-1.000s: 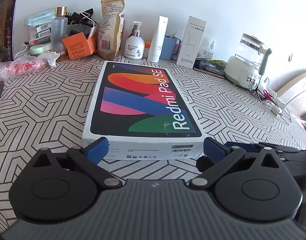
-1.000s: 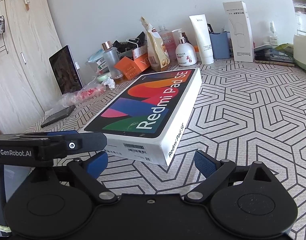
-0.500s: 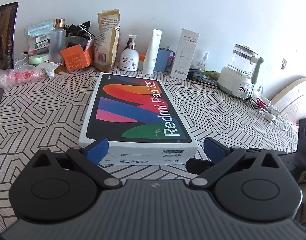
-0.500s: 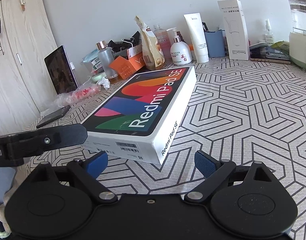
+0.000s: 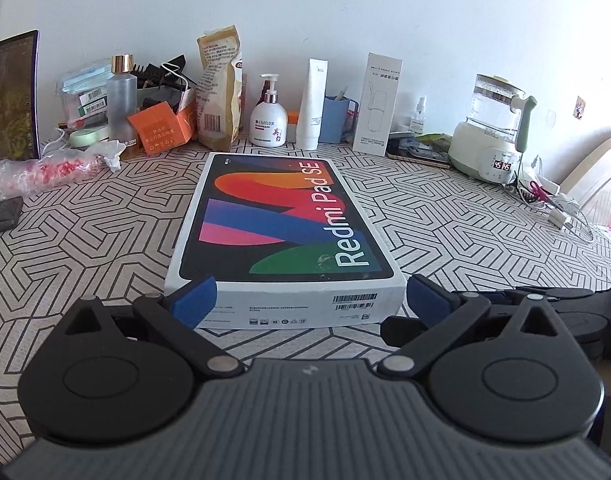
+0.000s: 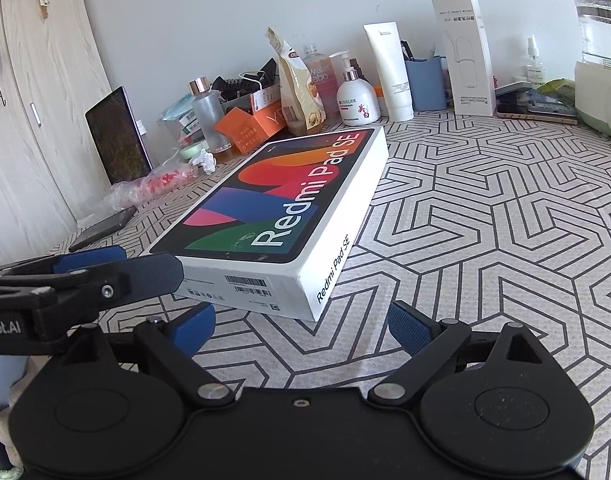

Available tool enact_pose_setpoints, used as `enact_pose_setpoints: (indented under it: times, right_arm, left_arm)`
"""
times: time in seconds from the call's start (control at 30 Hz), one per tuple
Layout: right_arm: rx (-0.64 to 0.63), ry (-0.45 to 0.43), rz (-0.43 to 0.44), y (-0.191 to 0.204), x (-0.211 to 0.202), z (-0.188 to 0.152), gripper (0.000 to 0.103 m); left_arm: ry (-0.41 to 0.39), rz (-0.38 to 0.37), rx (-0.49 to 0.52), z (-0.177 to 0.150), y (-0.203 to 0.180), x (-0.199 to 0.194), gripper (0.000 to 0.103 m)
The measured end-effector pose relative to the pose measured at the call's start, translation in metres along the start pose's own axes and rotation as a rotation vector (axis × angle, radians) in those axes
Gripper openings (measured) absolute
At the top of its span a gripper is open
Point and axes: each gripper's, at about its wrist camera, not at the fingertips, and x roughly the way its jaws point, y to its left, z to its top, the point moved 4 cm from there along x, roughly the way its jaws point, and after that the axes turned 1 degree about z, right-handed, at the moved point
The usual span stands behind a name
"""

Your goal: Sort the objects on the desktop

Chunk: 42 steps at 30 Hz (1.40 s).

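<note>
A white Redmi Pad SE box (image 5: pixel 283 232) with a colourful lid lies flat in the middle of the patterned table; it also shows in the right wrist view (image 6: pixel 281 220). My left gripper (image 5: pixel 307 300) is open and empty, its blue pads level with the box's near end, one at each corner. My right gripper (image 6: pixel 301 324) is open and empty, just short of the box's near right corner. The left gripper's arm (image 6: pixel 85 280) shows at the left of the right wrist view.
Along the back wall stand an orange carton (image 5: pixel 163 128), a snack bag (image 5: pixel 219 88), a pump bottle (image 5: pixel 268 120), a white tube (image 5: pixel 313 104), a blue cup (image 5: pixel 337 120), a tall white box (image 5: pixel 377 104) and a kettle (image 5: pixel 493 132). A tablet (image 6: pixel 117 140) leans at the left.
Both grippers have drawn back a little from the box and stayed open. The box has not moved.
</note>
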Motion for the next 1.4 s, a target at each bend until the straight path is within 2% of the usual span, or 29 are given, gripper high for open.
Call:
enact_pose_setpoints:
  times: [0.4,0.53,0.7,1.07,1.23,1.4]
  right_arm:
    - [0.018,0.010,-0.020,-0.009,0.000,-0.004,0.096]
    - [0.025,0.008,-0.029,-0.012,-0.001,-0.005,0.096]
    - [0.026,0.004,-0.030,-0.013,-0.001,-0.004,0.096]
    - [0.019,0.009,-0.028,-0.009,0.000,-0.005,0.096]
    - [0.011,-0.003,-0.035,-0.008,-0.002,-0.002,0.096]
    - [0.010,0.001,-0.037,-0.007,0.000,-0.003,0.096]
  left_arm:
    - [0.079,0.068,0.036,-0.001,-0.006,-0.005,0.103]
    - [0.069,0.073,0.048,-0.001,-0.011,-0.007,0.103]
    - [0.045,0.117,0.088,-0.001,-0.014,-0.006,0.103]
    - [0.024,0.065,0.097,-0.004,-0.015,-0.008,0.103]
    - [0.024,0.034,0.058,-0.003,-0.011,-0.007,0.103]
    - [0.015,0.055,0.070,-0.005,-0.011,-0.007,0.103]
